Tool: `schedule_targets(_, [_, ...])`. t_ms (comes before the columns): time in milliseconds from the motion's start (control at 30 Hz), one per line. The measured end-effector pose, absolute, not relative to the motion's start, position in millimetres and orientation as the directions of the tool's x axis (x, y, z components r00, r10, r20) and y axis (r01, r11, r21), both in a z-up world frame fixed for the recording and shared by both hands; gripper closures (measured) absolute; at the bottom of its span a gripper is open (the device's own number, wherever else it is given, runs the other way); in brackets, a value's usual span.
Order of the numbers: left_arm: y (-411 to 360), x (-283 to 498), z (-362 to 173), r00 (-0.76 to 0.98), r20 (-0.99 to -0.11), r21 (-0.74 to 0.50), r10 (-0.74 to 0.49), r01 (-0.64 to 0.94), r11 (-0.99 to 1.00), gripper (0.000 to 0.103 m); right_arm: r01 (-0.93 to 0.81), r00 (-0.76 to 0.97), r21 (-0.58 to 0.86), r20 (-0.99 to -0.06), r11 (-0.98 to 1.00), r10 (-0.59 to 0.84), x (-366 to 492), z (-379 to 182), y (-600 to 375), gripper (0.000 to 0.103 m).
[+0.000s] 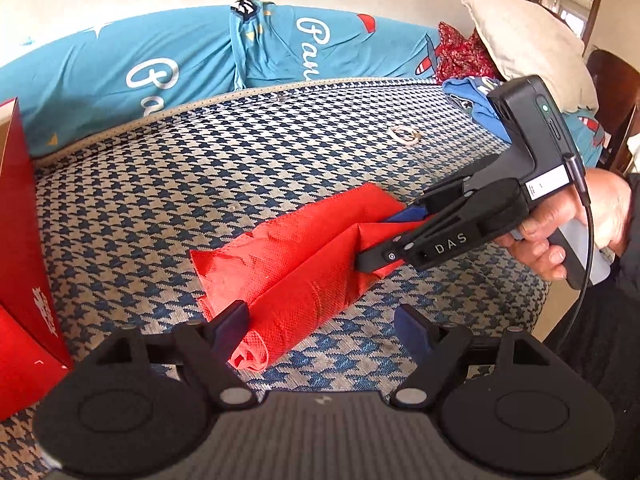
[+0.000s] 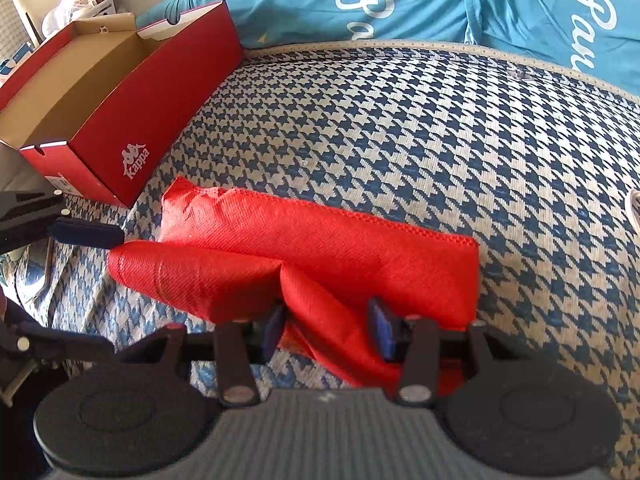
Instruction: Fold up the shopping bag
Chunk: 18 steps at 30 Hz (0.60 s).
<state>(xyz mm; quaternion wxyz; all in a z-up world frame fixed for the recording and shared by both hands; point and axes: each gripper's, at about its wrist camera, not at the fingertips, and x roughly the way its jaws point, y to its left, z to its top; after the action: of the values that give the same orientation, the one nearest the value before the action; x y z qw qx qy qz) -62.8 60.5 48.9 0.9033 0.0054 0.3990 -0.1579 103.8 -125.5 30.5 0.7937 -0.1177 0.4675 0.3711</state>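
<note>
Your left gripper (image 1: 320, 326) is wide open and holds nothing, so the rolled end of the red bag (image 2: 320, 248) on the bed cover (image 2: 400, 128) may spring loose. The red shoe box (image 2: 132, 120) sits close on the left. Your right gripper (image 2: 326, 330) sits half open around a fold; I cannot tell if it pinches.

1. A red woven shopping bag (image 2: 320, 256) lies on a bed cover (image 2: 400, 128) patterned in navy-and-cream houndstooth.
2. At ten o'clock in the right wrist view, a red shoebox (image 2: 132, 96) shows a white logo and a plain brown inside.
3. Turquoise bedding (image 1: 160, 60) at twelve o'clock carries white script lettering.
4. A cream pillow (image 1: 528, 44) sits at two o'clock beside red patterned cloth (image 1: 460, 54).
5. The black left gripper (image 1: 324, 326) and right gripper (image 2: 326, 326) have blue fingers (image 2: 382, 328).
</note>
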Motion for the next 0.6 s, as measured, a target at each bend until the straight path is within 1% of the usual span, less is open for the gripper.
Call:
schedule_targets(100, [59, -64, 54, 0.648, -0.696, -0.145, -0.309, 0.294, 0.945, 0.025, -0.698, 0.287, 0.159, -0.830, 0.698, 0.477, 104, 30, -125, 0.060])
schedule_targets(200, [49, -67, 58, 0.637, -0.698, -0.136, -0.327, 0.331, 0.934, 0.024, -0.700, 0.285, 0.159, -0.832, 0.697, 0.476, 105, 29, -124, 0.060])
schedule_targets(333, [40, -54, 47, 0.620, -0.720, -0.123, -0.311, 0.328, 0.937, 0.024, -0.701, 0.282, 0.160, -0.833, 0.695, 0.477, 106, 29, -124, 0.060])
schedule_targets(600, [37, -40, 34, 0.642, -0.712, -0.100, -0.283, 0.307, 0.947, 0.024, -0.714, 0.277, 0.153, -0.835, 0.683, 0.476, 106, 29, -123, 0.059])
